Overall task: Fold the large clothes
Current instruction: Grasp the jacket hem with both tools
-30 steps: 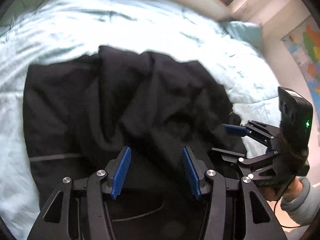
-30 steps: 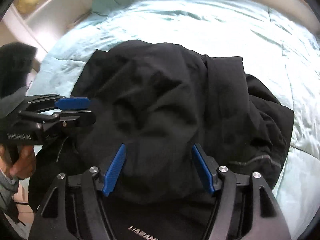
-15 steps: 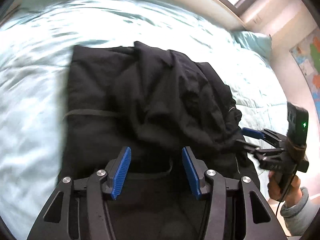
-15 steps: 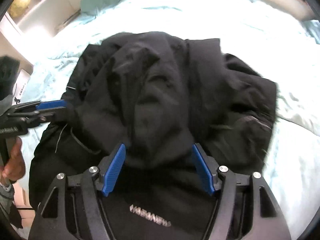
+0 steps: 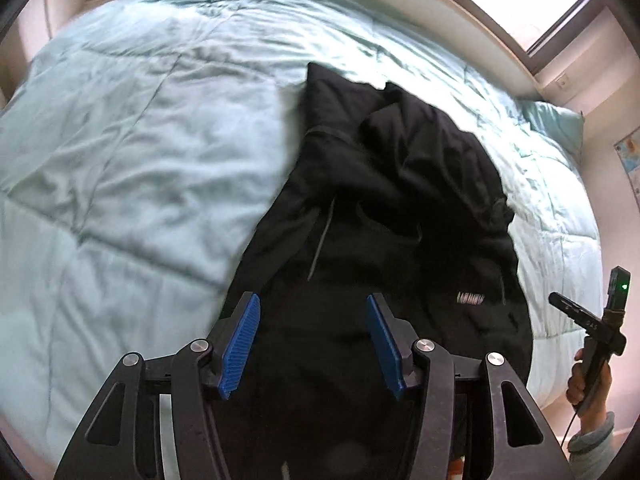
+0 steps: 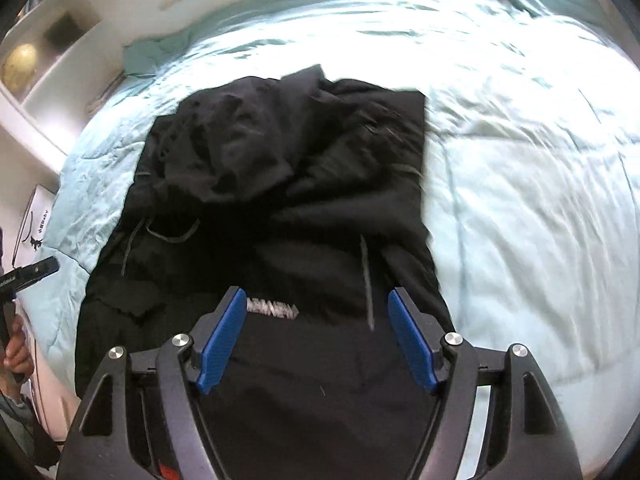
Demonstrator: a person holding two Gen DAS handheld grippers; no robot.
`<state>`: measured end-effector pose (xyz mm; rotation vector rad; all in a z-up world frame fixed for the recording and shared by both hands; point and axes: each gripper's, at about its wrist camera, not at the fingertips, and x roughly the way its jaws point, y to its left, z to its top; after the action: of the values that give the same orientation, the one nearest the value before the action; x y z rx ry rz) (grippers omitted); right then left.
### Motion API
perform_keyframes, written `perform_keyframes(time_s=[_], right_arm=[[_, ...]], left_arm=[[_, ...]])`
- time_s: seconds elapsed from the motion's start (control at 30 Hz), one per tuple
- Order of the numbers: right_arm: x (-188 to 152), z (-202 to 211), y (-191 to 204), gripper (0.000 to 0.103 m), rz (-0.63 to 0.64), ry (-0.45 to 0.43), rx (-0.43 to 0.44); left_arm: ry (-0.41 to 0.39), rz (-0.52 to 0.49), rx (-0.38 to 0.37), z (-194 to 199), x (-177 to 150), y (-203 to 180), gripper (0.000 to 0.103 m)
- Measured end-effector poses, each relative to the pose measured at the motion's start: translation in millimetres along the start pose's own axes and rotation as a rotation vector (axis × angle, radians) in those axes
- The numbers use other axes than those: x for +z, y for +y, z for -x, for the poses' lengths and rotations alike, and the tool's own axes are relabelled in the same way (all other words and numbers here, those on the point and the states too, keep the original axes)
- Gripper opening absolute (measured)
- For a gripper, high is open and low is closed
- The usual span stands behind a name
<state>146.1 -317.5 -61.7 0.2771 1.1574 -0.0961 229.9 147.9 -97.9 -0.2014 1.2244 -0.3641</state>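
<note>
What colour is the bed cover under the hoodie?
Pale mint green comforter, clearest in the left wrist view; the hoodie is black.

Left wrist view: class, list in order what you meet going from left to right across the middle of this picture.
Light blue comforter → black hooded garment → white logo on the garment → strip of comforter beyond the garment → right gripper, held in a hand.

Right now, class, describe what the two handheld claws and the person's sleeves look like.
Each claw, left and right, has black jointed arms with silver bolts and two blue ribbed pads. Seen from the left wrist view, the right one carries a black block with a green light and a thin cable. The sleeve is grey.
</note>
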Motion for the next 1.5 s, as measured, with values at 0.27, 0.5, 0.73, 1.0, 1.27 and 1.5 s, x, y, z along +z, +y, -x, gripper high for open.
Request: perform_keyframes(time_s=[0.27, 0.5, 0.73, 1.0, 1.27, 1.5], right_arm=[[-72, 0, -30, 0.075, -0.080, 0.122, -0.035], [-127, -8, -63, 0.075, -0.162, 0.232, -0.047], [-166, -25, -67, 0.075, -0.189, 0.309, -0.013], [-185, -31, -67, 0.071, -0.191, 0.342, 0.018], [-197, -35, -90, 0.063, -0.273, 0.387, 0.105], [-198, -42, -84, 0.066, -0.271, 0.402, 0.100]], left_arm=[[0.128, 0.099, 0.018, -6, -61, 44, 0.057], [0.222, 0.221, -0.027, -26, -103, 82, 0.057], [0.273, 0.245, -0.026, -48, -124, 92, 0.057], [0.322, 0.254, -0.081, -48, -134, 95, 0.057], [0.334, 0.244, -0.043, -61, -138, 93, 0.057], [0.326, 0.071, 0.005, -48, -128, 57, 0.017]])
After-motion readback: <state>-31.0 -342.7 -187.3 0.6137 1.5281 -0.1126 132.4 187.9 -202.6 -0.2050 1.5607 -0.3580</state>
